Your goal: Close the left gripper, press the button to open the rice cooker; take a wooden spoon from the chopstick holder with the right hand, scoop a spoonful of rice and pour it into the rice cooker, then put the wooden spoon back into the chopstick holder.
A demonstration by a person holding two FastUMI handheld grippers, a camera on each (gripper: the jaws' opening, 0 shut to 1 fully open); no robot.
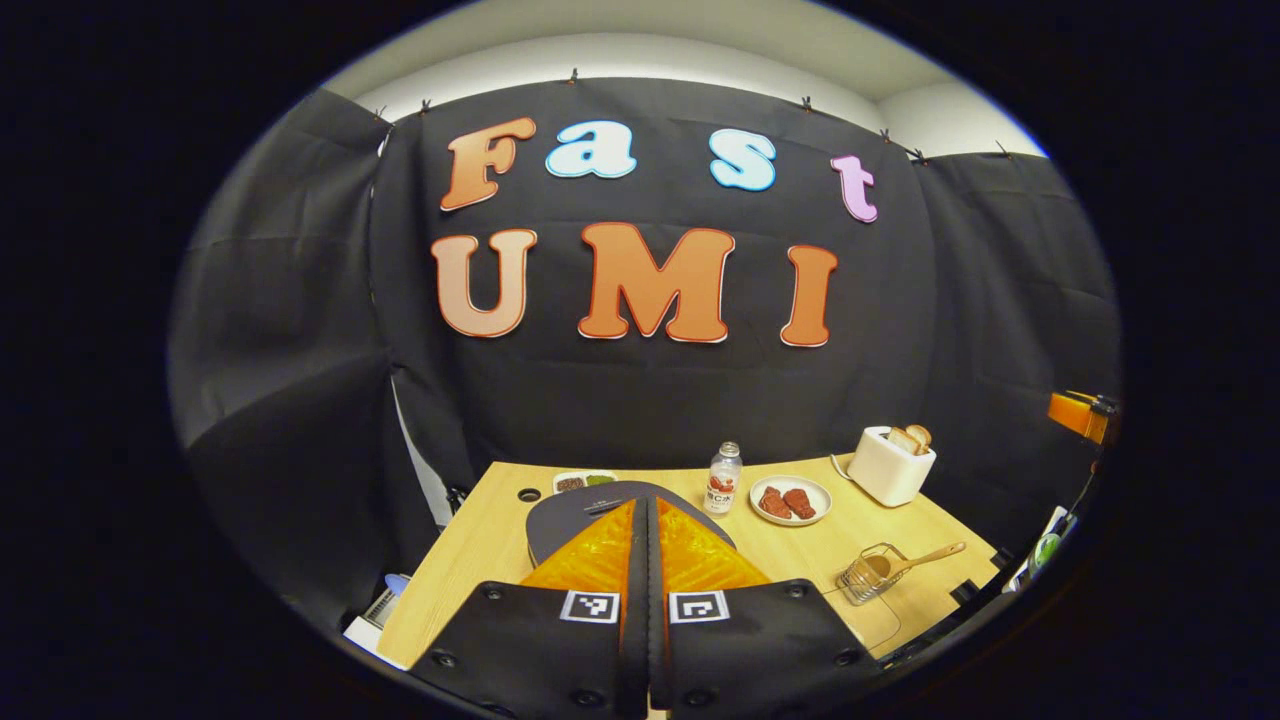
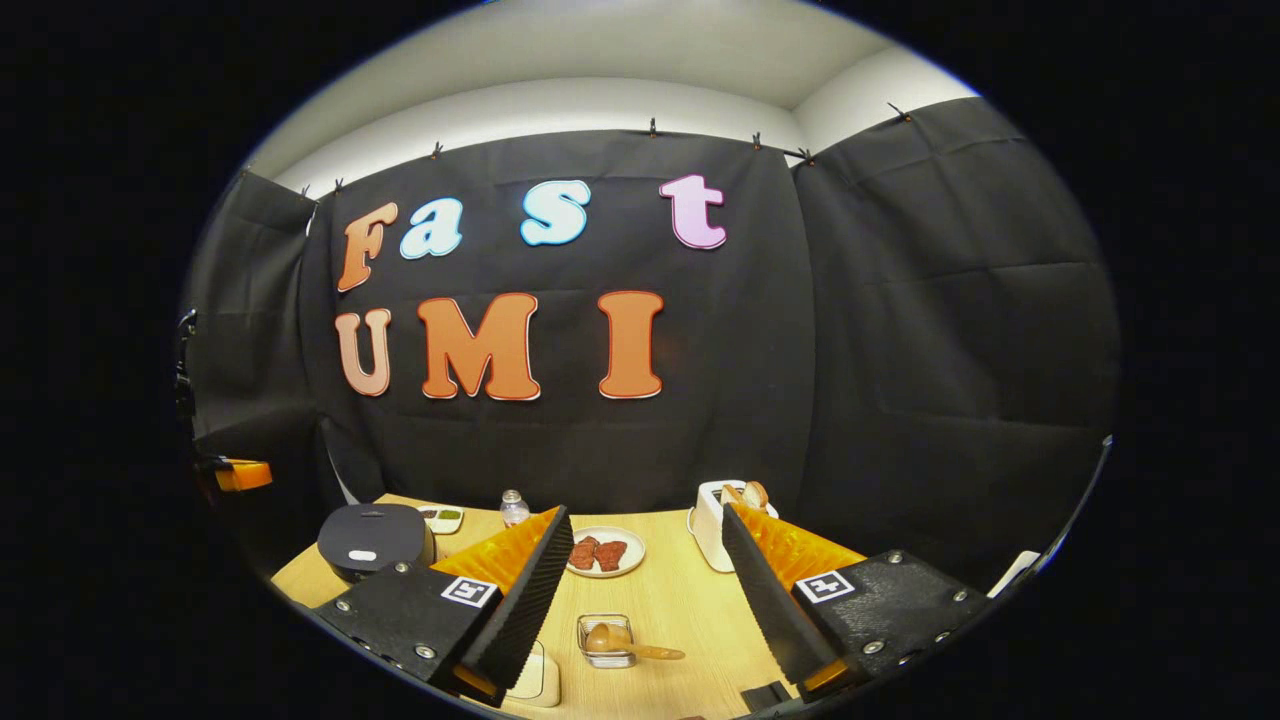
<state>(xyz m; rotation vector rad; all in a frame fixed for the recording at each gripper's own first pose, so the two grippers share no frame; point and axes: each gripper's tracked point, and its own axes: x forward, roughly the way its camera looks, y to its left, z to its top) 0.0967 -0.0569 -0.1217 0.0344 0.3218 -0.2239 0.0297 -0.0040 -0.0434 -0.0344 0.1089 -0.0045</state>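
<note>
My left gripper (image 1: pixel 648 505) is shut on nothing, and its fingers hang over the near side of the dark rice cooker (image 1: pixel 565 515), whose lid is down. The cooker (image 2: pixel 375 540) also stands at the table's left in the right gripper view. A wire chopstick holder (image 1: pixel 868 577) sits near the front right and holds a wooden spoon (image 1: pixel 930 557), its handle leaning out to the right. My right gripper (image 2: pixel 645 520) is open and empty, above and short of the holder (image 2: pixel 605 640) and spoon (image 2: pixel 640 650).
On the wooden table (image 1: pixel 480 560) stand a small bottle (image 1: pixel 724 478), a plate of meat (image 1: pixel 790 500), a white toaster with bread (image 1: pixel 890 465) and a small dish (image 1: pixel 585 480). A pale container (image 2: pixel 540 680) is partly hidden under my right gripper's left finger.
</note>
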